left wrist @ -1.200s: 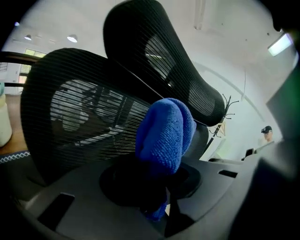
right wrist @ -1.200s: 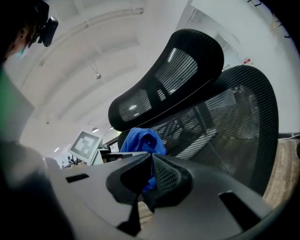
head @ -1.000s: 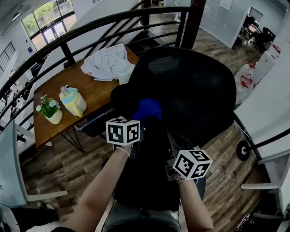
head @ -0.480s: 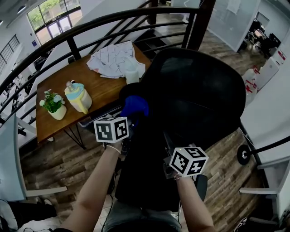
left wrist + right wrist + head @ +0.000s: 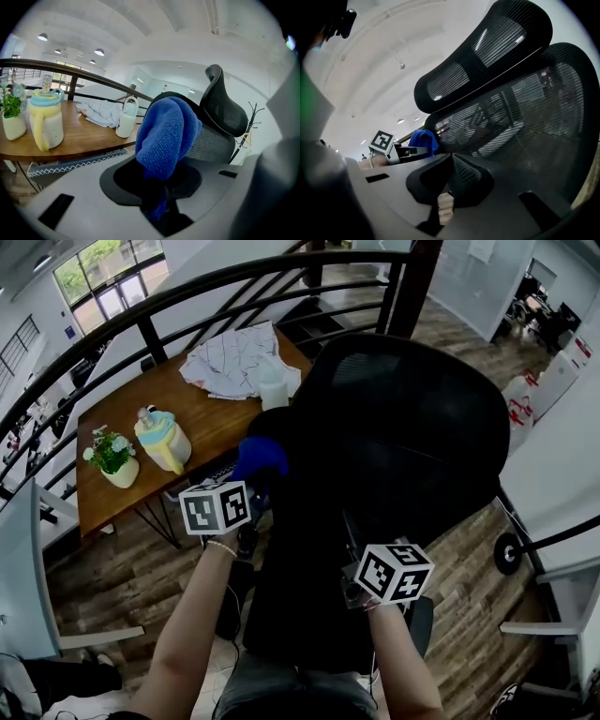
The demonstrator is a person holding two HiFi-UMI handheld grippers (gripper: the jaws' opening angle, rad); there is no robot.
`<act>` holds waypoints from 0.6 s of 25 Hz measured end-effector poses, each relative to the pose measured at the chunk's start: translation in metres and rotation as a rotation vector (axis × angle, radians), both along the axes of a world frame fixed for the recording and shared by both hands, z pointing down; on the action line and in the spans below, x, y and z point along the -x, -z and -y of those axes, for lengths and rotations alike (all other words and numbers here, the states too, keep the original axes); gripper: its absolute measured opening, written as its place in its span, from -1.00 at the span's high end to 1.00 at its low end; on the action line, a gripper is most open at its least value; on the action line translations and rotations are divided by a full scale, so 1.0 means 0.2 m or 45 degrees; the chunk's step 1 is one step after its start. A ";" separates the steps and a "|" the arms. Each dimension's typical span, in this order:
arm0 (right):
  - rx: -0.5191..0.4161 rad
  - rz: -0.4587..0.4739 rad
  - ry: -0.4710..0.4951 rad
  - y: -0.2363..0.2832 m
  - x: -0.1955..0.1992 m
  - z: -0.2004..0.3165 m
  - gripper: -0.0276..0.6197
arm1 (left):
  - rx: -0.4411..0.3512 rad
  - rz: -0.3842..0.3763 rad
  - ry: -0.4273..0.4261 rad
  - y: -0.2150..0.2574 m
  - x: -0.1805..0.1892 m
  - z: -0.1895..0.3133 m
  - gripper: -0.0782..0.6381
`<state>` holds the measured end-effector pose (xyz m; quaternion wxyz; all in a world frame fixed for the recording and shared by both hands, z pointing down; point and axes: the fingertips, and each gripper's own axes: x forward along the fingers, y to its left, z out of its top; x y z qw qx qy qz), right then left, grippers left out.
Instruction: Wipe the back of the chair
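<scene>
A black mesh office chair back (image 5: pixel 394 427) fills the middle of the head view, with its headrest (image 5: pixel 483 47) above it in the right gripper view. My left gripper (image 5: pixel 249 484) is shut on a bunched blue cloth (image 5: pixel 261 457), which presses on the back's left edge. In the left gripper view the blue cloth (image 5: pixel 166 133) bulges out of the left gripper (image 5: pixel 159 187), with the chair (image 5: pixel 225 108) behind it. My right gripper (image 5: pixel 349 589) sits low at the chair's spine. There the right gripper (image 5: pixel 452 180) is closed on a piece of the mesh back (image 5: pixel 511 108).
Left of the chair stands a wooden table (image 5: pixel 197 427) with a yellow jug (image 5: pixel 161 442), a potted plant (image 5: pixel 111 460), a white cup (image 5: pixel 272 390) and a crumpled white garment (image 5: pixel 239 357). A black railing (image 5: pixel 187 296) curves behind it. A caster wheel (image 5: pixel 506 554) is at the right.
My left gripper has slid the blue cloth leftward and a little up along the chair back. The right gripper has stayed in place.
</scene>
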<state>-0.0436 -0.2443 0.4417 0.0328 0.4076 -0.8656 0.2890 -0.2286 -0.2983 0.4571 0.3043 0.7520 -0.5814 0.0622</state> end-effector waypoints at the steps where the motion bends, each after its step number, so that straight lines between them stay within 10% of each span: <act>1: -0.001 0.001 -0.012 0.00 -0.02 0.00 0.82 | 0.001 -0.001 -0.002 0.00 0.00 -0.01 0.45; 15: 0.015 0.035 -0.313 -0.06 -0.57 -0.08 0.82 | -0.038 0.033 -0.389 -0.08 -0.62 -0.16 0.46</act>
